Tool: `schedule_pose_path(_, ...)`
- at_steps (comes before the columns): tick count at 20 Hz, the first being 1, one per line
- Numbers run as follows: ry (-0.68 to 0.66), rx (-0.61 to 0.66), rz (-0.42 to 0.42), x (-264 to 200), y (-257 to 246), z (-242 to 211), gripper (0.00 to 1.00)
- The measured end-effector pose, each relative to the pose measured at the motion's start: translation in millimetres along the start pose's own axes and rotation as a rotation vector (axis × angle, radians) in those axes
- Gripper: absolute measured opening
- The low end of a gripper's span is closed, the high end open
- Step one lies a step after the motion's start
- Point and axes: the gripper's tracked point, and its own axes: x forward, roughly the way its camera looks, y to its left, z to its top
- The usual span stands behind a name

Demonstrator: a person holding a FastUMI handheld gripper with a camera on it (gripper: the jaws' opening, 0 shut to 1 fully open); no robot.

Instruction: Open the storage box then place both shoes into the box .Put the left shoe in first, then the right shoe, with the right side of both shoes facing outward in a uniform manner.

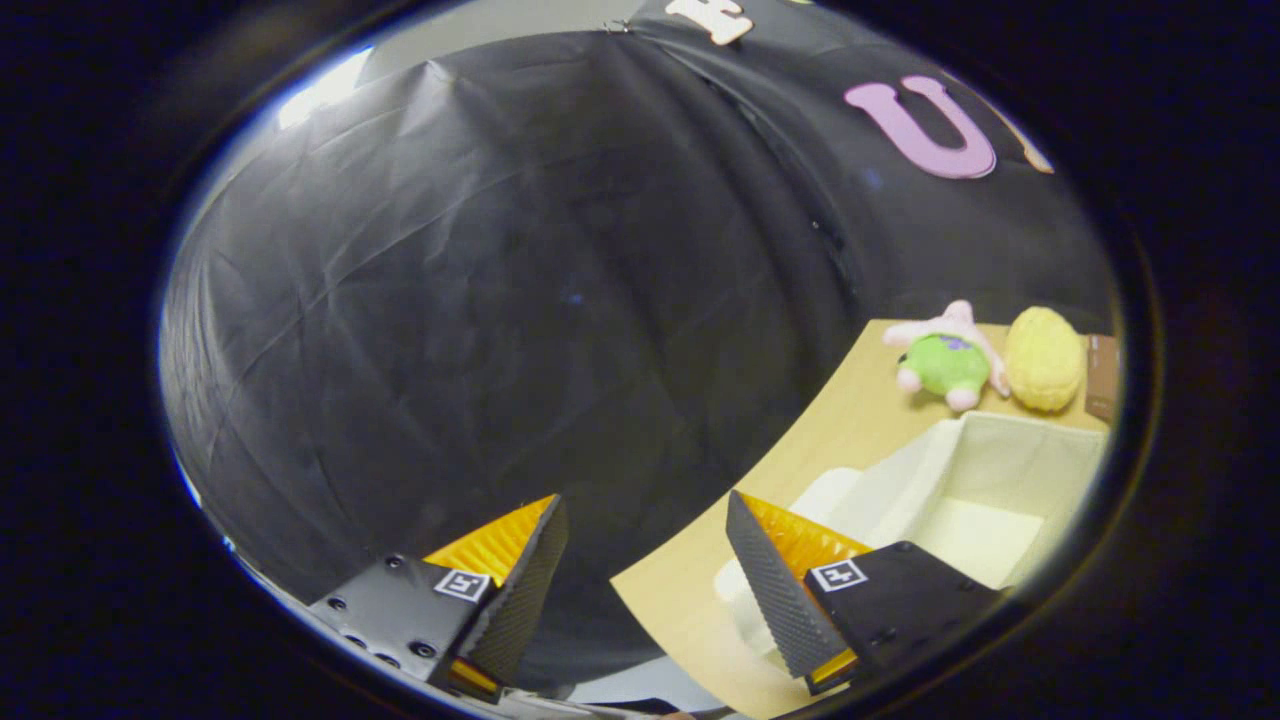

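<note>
My gripper (645, 575) is open, its fingers spread wide with nothing between them, and it is tilted so that it faces mostly the booth's dark cloth wall. The storage box (985, 455), cream fabric with soft walls, stands open on the wooden table (850, 420) just beyond my right finger (775, 590). Its pale inside looks bare as far as I can see. A white flap or lid piece (825, 495) lies beside the box, next to that finger. No shoe shows in this view.
Behind the box, at the table's far side, lie a pink-and-green plush toy (945, 360) and a yellow plush (1043, 358). A brown box edge (1102, 375) sits beside them. The table's edge runs diagonally from near my right finger toward the wall.
</note>
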Motion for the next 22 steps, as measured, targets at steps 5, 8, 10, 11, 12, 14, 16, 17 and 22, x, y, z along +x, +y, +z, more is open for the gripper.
schedule_pose_path(5, -0.166, -0.079, -0.167, -70.5, -75.9, 26.4, 1.0)
schedule_pose_path(8, -0.2, -0.086, -0.277, -108.8, -131.7, 21.7, 1.0)
schedule_pose_path(10, -0.207, -0.094, -0.347, -140.8, -161.5, 15.6, 1.0)
schedule_pose_path(11, -0.209, -0.097, -0.384, -158.3, -175.6, 12.1, 1.0)
schedule_pose_path(12, -0.21, -0.101, -0.42, -171.9, -188.8, 7.9, 1.0)
schedule_pose_path(14, -0.202, -0.102, -0.483, -197.7, -214.1, -3.4, 1.0)
schedule_pose_path(16, -0.188, -0.106, -0.532, -222.5, -234.8, -15.4, 1.0)
schedule_pose_path(17, -0.181, -0.113, -0.56, -234.6, -246.4, -19.4, 1.0)
schedule_pose_path(22, -0.126, -0.119, -0.671, -277.4, -296.4, -62.6, 1.0)
